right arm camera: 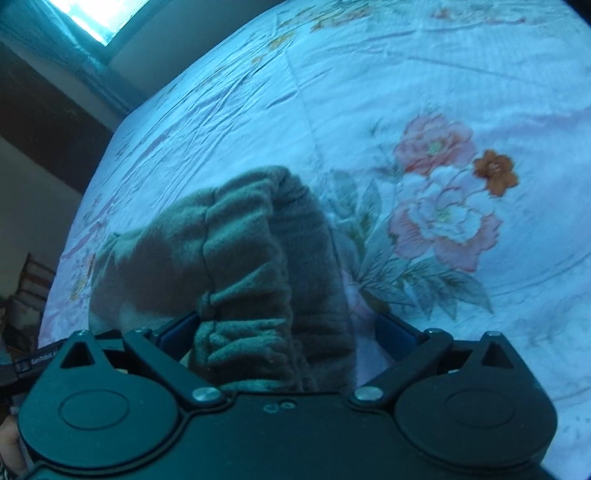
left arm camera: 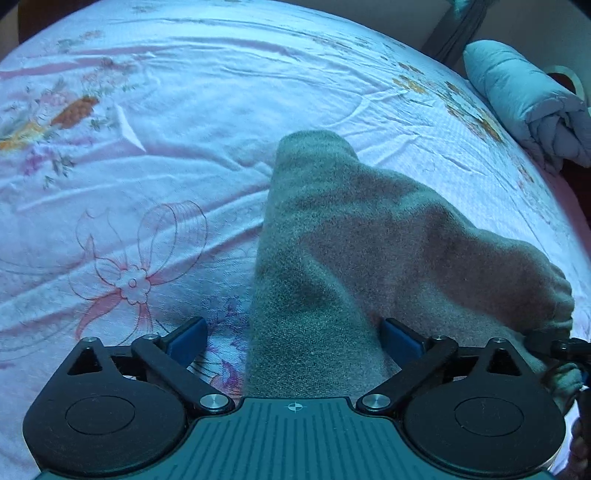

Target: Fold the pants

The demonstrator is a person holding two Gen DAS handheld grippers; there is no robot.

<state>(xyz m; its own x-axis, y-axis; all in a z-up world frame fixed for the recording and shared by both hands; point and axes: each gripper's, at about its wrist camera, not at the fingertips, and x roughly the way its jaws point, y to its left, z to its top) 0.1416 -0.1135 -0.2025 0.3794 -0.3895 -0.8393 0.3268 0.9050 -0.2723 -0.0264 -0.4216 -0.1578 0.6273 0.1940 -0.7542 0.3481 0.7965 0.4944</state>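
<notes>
Grey-green fleece pants [left arm camera: 369, 229] lie bunched on a floral bed sheet [left arm camera: 147, 184]. In the left wrist view a narrow folded part runs toward me, between the fingers of my left gripper [left arm camera: 294, 341]. Its jaws stand wide; the left blue pad [left arm camera: 188, 339] is clear of the cloth and the right pad [left arm camera: 400, 341] sits at its edge. In the right wrist view the gathered elastic waistband [right arm camera: 251, 251] lies between the spread fingers of my right gripper [right arm camera: 286, 332]. The left pad [right arm camera: 177, 332] is next to the folds, while the right pad [right arm camera: 395, 332] is over bare sheet [right arm camera: 480, 92].
A rolled pale-blue quilt [left arm camera: 524, 99] lies at the bed's far right edge. Part of the other gripper [left arm camera: 565, 347] shows at the right by the waistband. A bright window [right arm camera: 92, 14] and dark furniture [right arm camera: 44, 122] stand beyond the bed's left edge.
</notes>
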